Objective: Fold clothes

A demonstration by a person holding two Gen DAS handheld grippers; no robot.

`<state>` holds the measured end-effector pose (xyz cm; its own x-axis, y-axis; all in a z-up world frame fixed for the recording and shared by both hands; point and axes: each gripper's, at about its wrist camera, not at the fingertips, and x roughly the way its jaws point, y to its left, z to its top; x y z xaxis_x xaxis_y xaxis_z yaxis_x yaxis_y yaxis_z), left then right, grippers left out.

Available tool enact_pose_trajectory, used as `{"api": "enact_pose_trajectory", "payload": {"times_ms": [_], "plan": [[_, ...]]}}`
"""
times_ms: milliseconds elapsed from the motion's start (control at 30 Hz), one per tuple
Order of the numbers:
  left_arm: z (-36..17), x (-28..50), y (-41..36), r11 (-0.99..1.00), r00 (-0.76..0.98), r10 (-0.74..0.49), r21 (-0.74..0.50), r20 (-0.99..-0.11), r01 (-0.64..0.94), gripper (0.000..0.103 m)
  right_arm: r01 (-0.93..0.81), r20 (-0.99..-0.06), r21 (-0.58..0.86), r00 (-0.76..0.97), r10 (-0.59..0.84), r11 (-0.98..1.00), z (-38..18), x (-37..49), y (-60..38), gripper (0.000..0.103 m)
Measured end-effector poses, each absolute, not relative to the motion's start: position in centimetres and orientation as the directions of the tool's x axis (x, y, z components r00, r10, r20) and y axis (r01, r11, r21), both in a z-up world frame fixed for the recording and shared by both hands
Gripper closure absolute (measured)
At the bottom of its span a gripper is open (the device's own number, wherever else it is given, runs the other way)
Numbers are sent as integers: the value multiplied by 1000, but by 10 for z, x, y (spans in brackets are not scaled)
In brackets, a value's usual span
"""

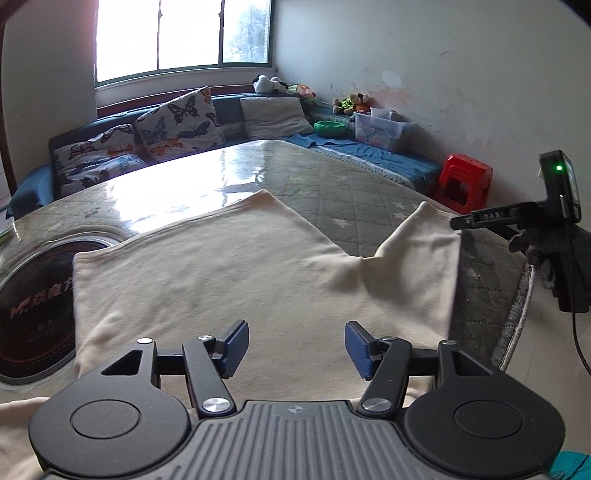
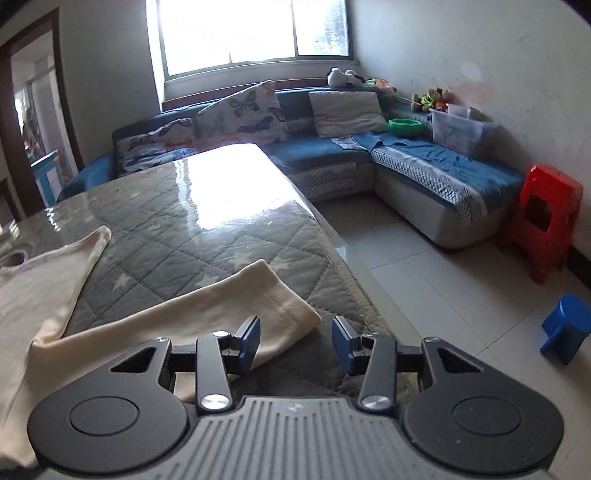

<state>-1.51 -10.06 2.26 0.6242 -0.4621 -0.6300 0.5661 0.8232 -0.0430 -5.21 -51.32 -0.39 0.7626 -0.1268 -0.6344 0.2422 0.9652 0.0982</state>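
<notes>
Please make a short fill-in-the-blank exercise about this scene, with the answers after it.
1. The garment on the table is ___ in colour.
2. The stool by the wall is ___.
3. Both tongs, left and right, hold ___.
4. The pillows show ___.

Answers: cream; red; nothing; butterflies

Two fisheye views, each looking forward and downward along a hand-held gripper's two fingers.

The left wrist view sits low and close over a cream garment spread on a quilted table, facing a window and a blue sofa.

The right wrist view looks from near the table's right edge, facing the same window and sofa, with tiled floor to its right.

Both views share the garment, the table and a red stool.
</notes>
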Motion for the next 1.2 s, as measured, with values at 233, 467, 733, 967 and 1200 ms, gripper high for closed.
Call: {"api": "enact_pose_trajectory", "payload": {"times_ms": [233, 467, 733, 967, 1200], "plan": [[21, -11, -113, 824, 619, -452, -34, -642, 566, 39, 249, -616, 79, 774, -149, 965, -10, -43, -509, 88], [19, -10, -134, 798, 601, -469, -19, -648, 602, 37, 225, -559, 89, 817, -138, 970, 11, -62, -510, 95], [0, -12, -162, 769, 597, -449, 52, -665, 637, 36, 230, -555, 122, 822, -125, 966, 16, -69, -516, 95], [13, -13, -144, 799, 627, -457, 19, -631, 601, 36, 137, -475, 131, 878, -59, 982, 67, -80, -496, 95], [26, -22, -93, 864, 697, -404, 4, -593, 504, 36, -71, -416, 110, 902, 111, 991, 119, -84, -434, 100]]}}
